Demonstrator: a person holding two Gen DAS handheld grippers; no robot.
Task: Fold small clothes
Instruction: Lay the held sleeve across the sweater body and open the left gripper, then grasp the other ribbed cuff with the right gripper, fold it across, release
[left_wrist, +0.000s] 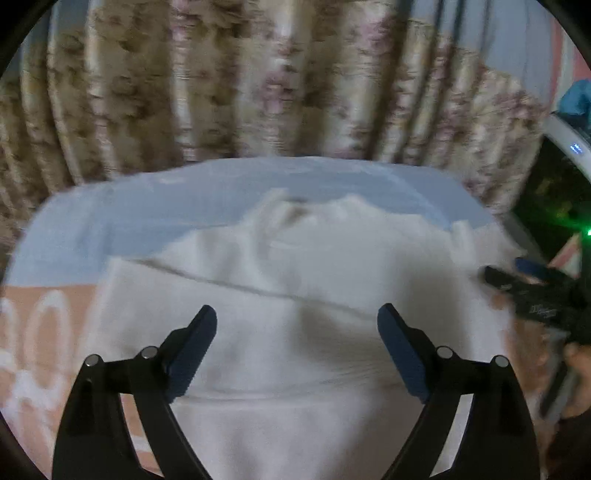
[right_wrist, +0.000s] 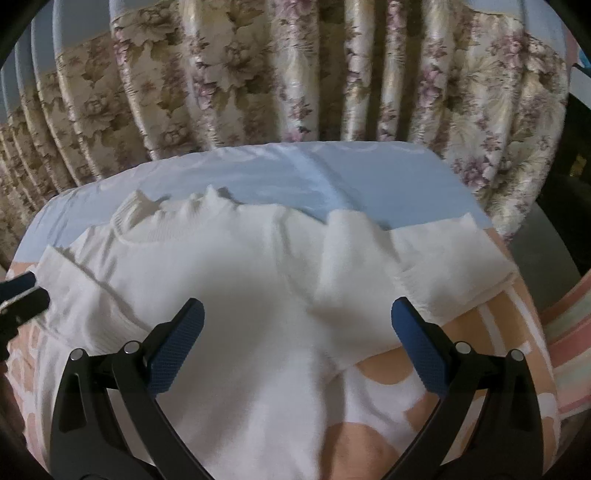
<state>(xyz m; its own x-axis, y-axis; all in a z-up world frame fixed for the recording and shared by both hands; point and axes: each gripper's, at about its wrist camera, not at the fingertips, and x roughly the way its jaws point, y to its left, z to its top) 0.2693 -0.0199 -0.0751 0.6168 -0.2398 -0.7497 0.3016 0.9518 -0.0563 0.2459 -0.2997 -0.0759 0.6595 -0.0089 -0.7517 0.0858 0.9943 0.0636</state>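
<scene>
Behind everything hangs a pleated floral curtain (right_wrist: 258, 74), well beyond both sets of jaws. Below it, the bed cover (right_wrist: 369, 173) runs pale blue at the far side and peach with white patterns nearer the jaws; its right edge drops away just outside the right gripper's right finger.

Spread flat on that cover lies the white knit sweater (right_wrist: 229, 266), ribbed collar at the far end, one sleeve folded inward across the chest so its cuff sits ahead of the right jaws, toward their right. Its body reaches under and between both pairs of fingers. A dark crease line crosses the cloth just ahead of the left jaws in the blurred left wrist view.

Bare blue cover lies beyond the collar; bare peach cover shows to the right of the sleeve.

Above the cloth, the left gripper (left_wrist: 297, 343) stands spread wide, nothing clasped. Likewise the right gripper (right_wrist: 297, 339) is parted, empty, over the sweater's lower body.
</scene>
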